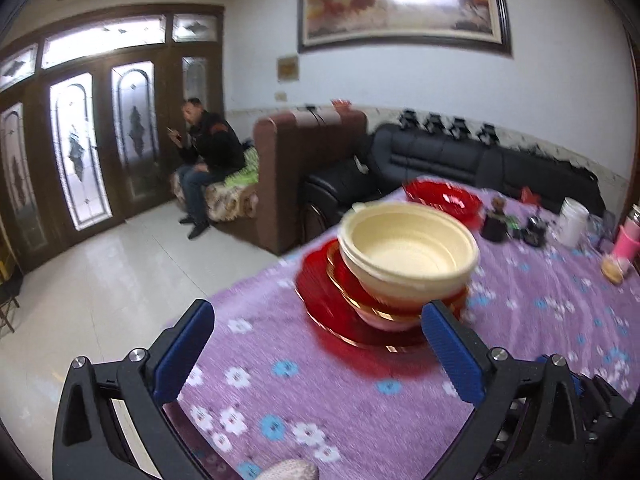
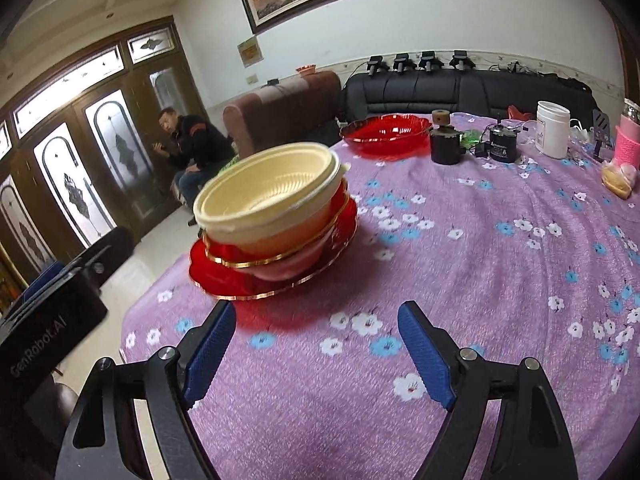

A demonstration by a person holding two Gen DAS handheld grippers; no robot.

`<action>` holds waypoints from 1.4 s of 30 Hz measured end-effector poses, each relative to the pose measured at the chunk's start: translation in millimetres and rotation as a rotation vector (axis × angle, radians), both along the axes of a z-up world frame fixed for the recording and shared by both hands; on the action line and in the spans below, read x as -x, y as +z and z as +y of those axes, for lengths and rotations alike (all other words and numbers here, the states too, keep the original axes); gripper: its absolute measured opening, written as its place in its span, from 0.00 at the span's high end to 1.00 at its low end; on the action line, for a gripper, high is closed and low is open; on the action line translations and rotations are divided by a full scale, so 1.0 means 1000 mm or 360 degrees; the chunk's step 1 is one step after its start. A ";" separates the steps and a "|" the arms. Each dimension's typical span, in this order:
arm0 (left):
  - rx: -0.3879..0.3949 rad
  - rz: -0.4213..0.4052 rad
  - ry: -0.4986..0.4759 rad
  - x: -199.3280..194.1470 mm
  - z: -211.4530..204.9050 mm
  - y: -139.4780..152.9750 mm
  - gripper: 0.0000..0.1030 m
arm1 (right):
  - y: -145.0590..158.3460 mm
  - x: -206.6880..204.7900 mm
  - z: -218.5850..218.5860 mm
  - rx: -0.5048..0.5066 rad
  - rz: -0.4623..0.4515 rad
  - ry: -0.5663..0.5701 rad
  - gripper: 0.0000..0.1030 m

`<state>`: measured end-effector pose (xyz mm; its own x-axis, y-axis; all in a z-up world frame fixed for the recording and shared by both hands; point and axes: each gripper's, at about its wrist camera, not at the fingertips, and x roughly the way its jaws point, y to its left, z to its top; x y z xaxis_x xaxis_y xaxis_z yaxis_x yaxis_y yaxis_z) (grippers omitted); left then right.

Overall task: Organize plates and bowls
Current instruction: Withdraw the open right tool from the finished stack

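Currently, the left hand-held gripper [image 1: 318,354] stands with its blue pads wide apart and nothing between them; the right pad [image 1: 452,354] overlaps the near edge of the stack in the picture, and contact cannot be confirmed. The right hand-held gripper [image 2: 316,356] is likewise spread, empty, above the surface [image 2: 480,260] just short of the stack. The stack sits near the surface's left edge: cream bowls [image 2: 272,208] nested on top, a gold-rimmed red bowl [image 2: 344,212] beneath them, and a red plate [image 2: 224,280] at the base. A second red plate [image 2: 384,130] lies well apart at the far side, beside a dark jar [image 2: 444,144]. A white tub [image 2: 552,130] and pink cup [image 2: 626,146] stand farther right.
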<state>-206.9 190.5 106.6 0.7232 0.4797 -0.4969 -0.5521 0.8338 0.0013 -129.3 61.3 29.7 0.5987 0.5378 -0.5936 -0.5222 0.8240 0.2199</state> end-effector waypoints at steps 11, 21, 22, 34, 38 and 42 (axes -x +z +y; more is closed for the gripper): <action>0.0233 0.0186 -0.0089 -0.015 0.012 -0.027 0.00 | -0.015 0.000 0.002 0.0078 0.0026 -0.0011 0.15; 0.0231 0.0220 -0.0100 -0.021 0.012 -0.032 0.00 | -0.019 0.001 0.011 0.0108 0.0037 0.0016 0.14; 0.0231 0.0224 -0.0099 -0.021 0.012 -0.032 0.00 | -0.020 0.001 0.012 0.0113 0.0037 0.0016 0.14; 0.0286 0.0262 -0.0117 -0.027 0.016 -0.039 0.00 | -0.024 -0.001 0.018 0.0154 0.0055 0.0013 0.13; 0.0289 0.0278 -0.0122 -0.029 0.015 -0.041 0.00 | -0.024 0.000 0.019 0.0165 0.0050 0.0016 0.13; 0.0289 0.0286 -0.0127 -0.029 0.014 -0.043 0.00 | -0.025 0.000 0.020 0.0167 0.0056 0.0020 0.13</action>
